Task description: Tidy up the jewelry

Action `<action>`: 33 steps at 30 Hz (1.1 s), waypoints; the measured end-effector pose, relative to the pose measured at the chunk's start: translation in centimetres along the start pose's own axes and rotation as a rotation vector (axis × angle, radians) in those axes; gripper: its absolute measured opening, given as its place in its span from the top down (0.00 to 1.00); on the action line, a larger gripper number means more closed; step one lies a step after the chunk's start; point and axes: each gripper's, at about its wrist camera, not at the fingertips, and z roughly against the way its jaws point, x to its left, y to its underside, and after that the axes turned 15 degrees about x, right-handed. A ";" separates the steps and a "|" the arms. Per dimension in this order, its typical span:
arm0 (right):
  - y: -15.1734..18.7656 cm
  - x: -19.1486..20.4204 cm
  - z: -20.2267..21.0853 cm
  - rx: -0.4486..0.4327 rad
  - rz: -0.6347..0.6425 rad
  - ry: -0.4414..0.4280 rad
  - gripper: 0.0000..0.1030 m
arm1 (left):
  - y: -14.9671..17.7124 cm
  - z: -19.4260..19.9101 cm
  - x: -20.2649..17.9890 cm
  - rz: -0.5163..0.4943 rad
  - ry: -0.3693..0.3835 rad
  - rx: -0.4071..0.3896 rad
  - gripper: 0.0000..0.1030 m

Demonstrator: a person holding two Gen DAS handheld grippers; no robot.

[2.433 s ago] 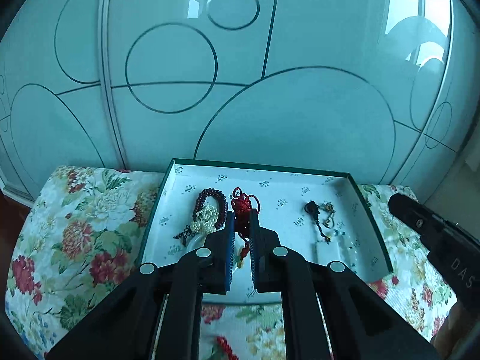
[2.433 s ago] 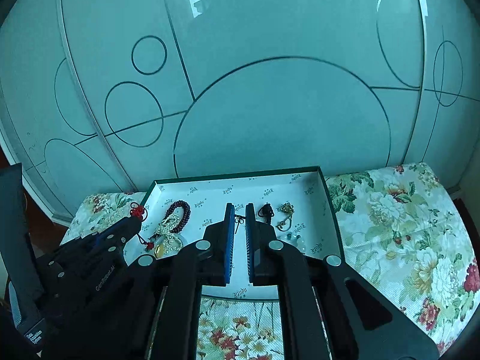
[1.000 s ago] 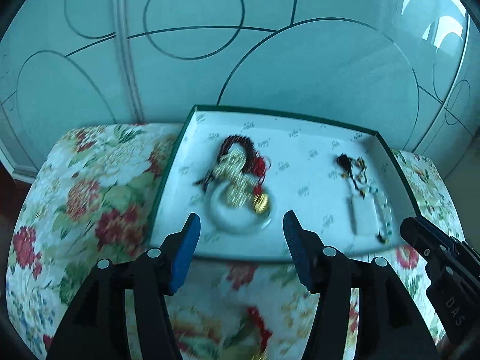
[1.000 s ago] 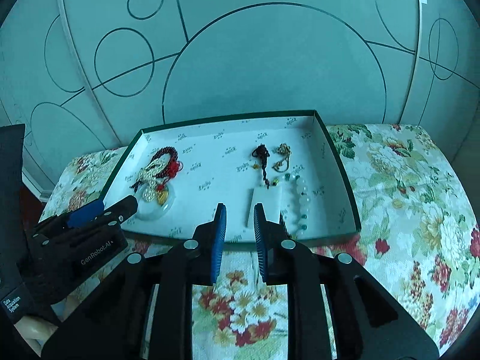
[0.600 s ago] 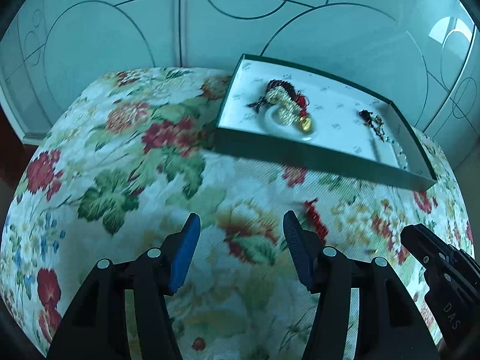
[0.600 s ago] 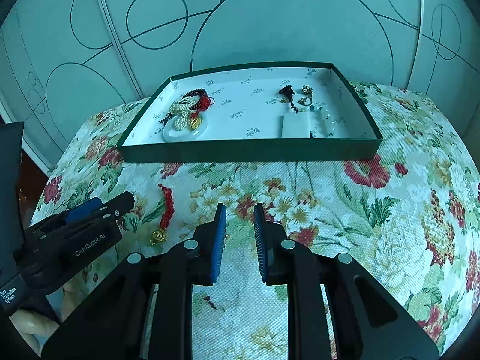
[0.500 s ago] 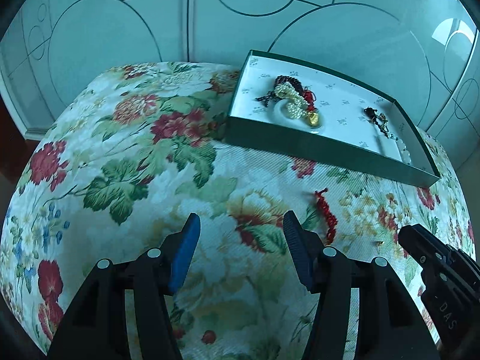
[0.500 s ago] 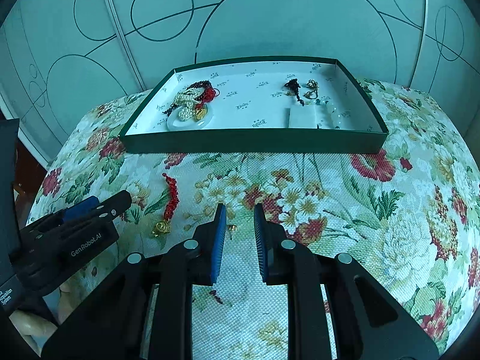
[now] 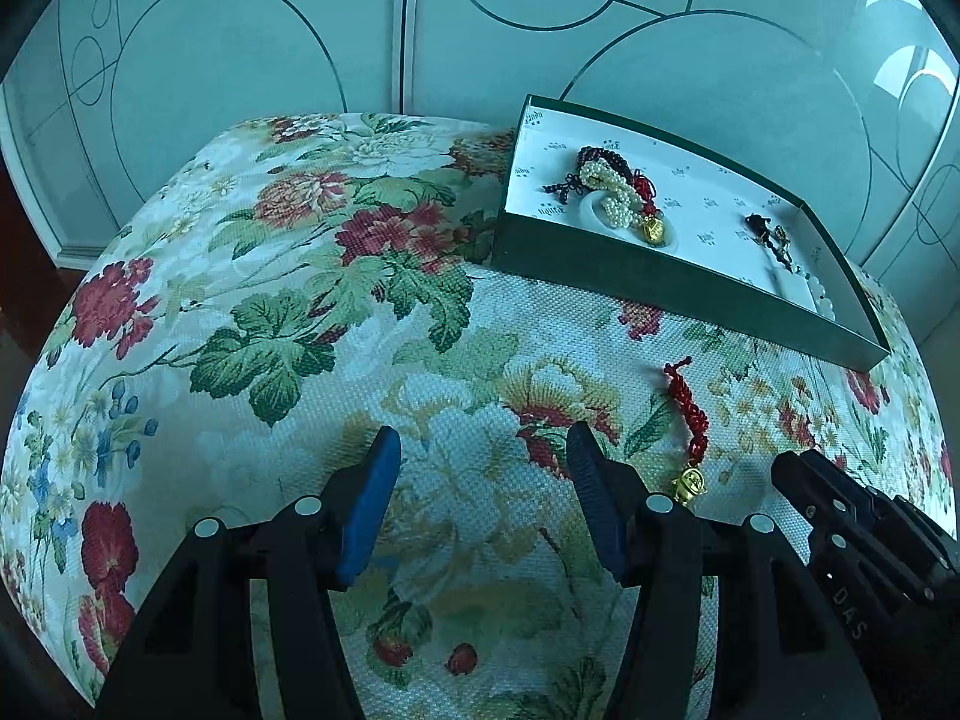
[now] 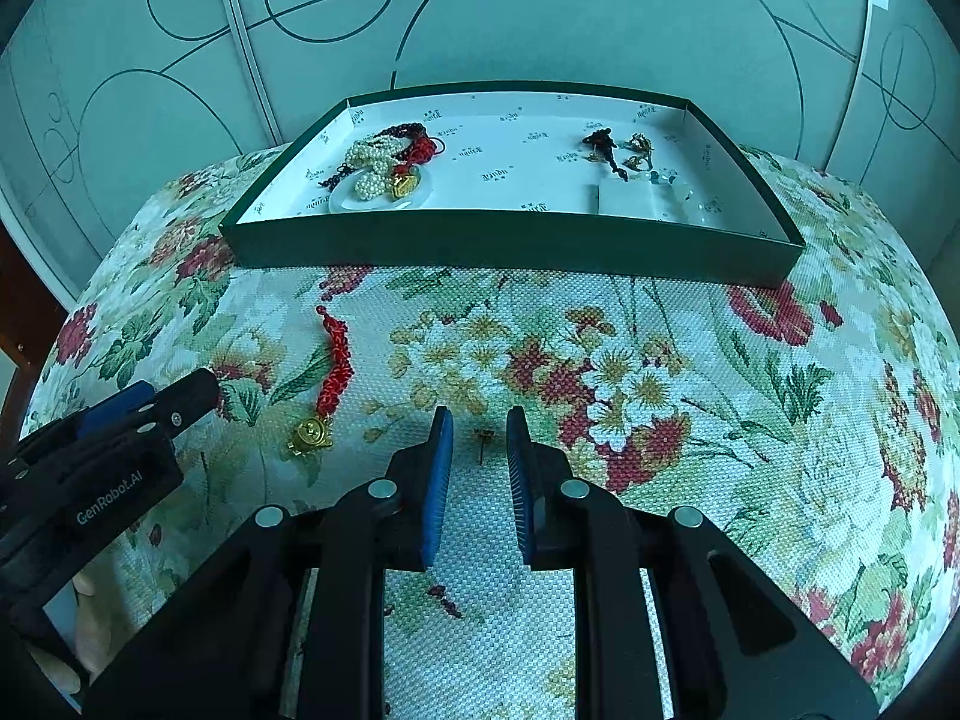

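In the right wrist view, the left gripper (image 10: pixel 180 399) enters at 9 o'clock, its body cut off by the frame edge; its own camera shows its fingers spread wide over the floral cloth (image 9: pixel 252 276), holding nothing. Just right of it lies the red knotted cord with a gold charm (image 10: pixel 327 387), flat on the cloth. At 6 o'clock the right gripper (image 10: pixel 478 438) stands partly open and empty, with a tiny gold piece (image 10: pixel 482 437), possibly an earring, too small to tell, on the cloth between its tips. At 12 o'clock the green tray (image 10: pixel 510 240) holds a pearl and dark bead tangle (image 10: pixel 384 165) on a white ring at left, and dark and gold pieces (image 10: pixel 618 150) by a white card (image 10: pixel 630 198) at right; the near wall hides the tray's front floor.
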 end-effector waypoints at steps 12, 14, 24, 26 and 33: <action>0.2 0.1 -0.2 -0.015 0.011 0.024 0.93 | 0.2 0.4 -0.7 -0.010 0.019 -0.002 0.44; 0.2 -0.3 0.1 -0.021 0.002 0.023 0.93 | 0.3 0.6 -1.3 -0.023 0.025 -0.007 0.44; 0.4 -3.2 1.6 -0.052 -0.053 -0.009 0.93 | -0.8 -0.1 -5.8 -0.095 0.050 0.008 0.51; 0.4 -3.8 1.7 -0.054 -0.063 -0.019 0.93 | -1.0 -0.4 -6.6 -0.105 0.045 0.016 0.52; 0.3 -5.6 1.9 -0.055 -0.092 -0.048 0.93 | -1.1 -1.6 -8.7 -0.135 -0.009 0.025 0.63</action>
